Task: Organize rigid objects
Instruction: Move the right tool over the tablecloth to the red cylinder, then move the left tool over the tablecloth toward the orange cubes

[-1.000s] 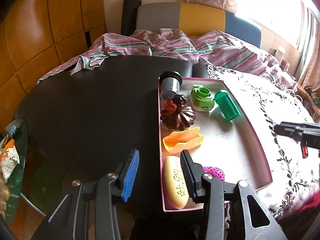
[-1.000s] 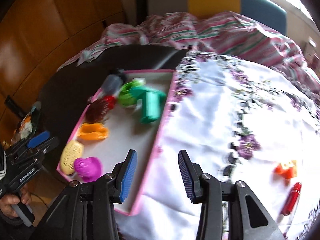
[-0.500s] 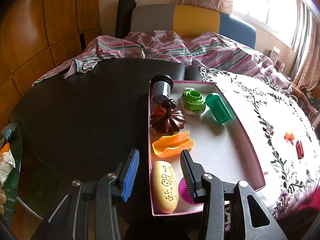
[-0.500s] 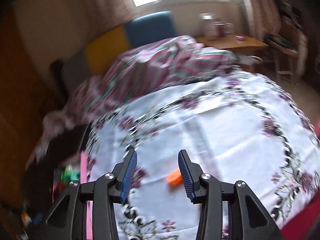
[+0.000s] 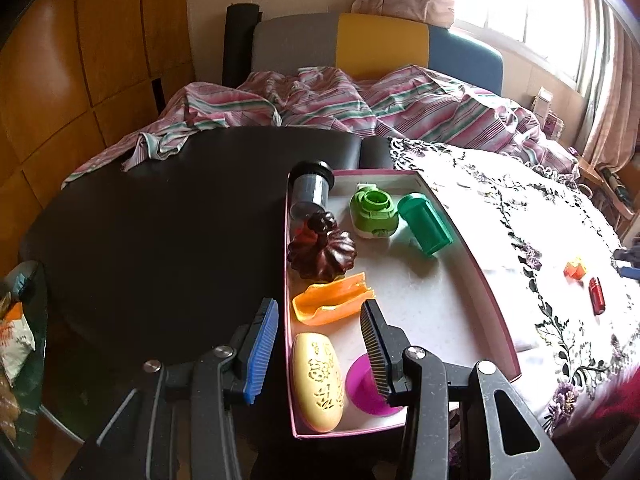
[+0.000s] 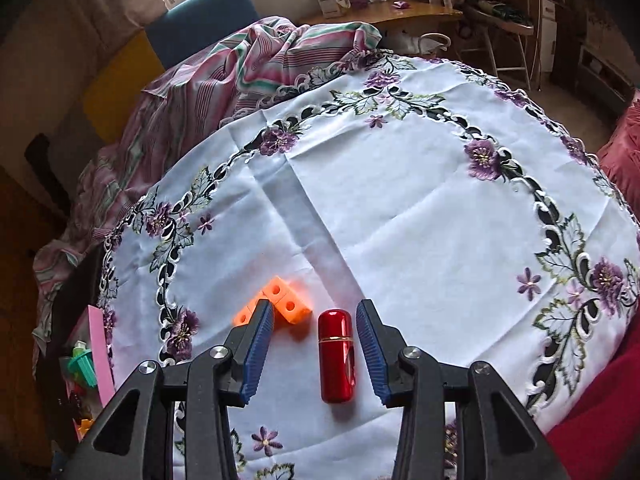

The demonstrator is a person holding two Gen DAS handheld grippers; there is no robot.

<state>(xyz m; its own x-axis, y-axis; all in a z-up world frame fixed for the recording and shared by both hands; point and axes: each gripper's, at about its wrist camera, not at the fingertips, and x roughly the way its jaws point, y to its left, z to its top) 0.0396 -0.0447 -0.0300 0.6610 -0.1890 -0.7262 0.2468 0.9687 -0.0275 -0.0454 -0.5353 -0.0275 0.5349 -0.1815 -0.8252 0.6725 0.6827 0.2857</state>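
A pink-rimmed tray (image 5: pixel 496 312) on the table holds a grey jar (image 5: pixel 310 192), a green round box (image 5: pixel 374 210), a green cylinder (image 5: pixel 426 224), a brown pumpkin lid (image 5: pixel 322 250), an orange scoop (image 5: pixel 332 306), a cream oval case (image 5: pixel 318 380) and a magenta cup (image 5: pixel 362 380). My left gripper (image 5: pixel 316 344) is open above the tray's near left corner. My right gripper (image 6: pixel 316 340) is open low over the tablecloth. A red capsule (image 6: pixel 337 354) lies between its fingers, nearer the right one. Orange cubes (image 6: pixel 280 304) touch the left fingertip. Both also show in the left wrist view: capsule (image 5: pixel 597 301), cubes (image 5: pixel 575 270).
A white embroidered tablecloth (image 6: pixel 400 200) covers the right half of the round table; the left half is bare black top (image 5: pixel 160 240). Striped bedding (image 5: pixel 360 104) lies behind. A glass side table with snack bags (image 5: pixel 16 340) stands at the left.
My right gripper swung away from the tray to the right side of the tablecloth and dropped low around the red capsule. My left gripper drifted slightly, staying open over the tray's corner.
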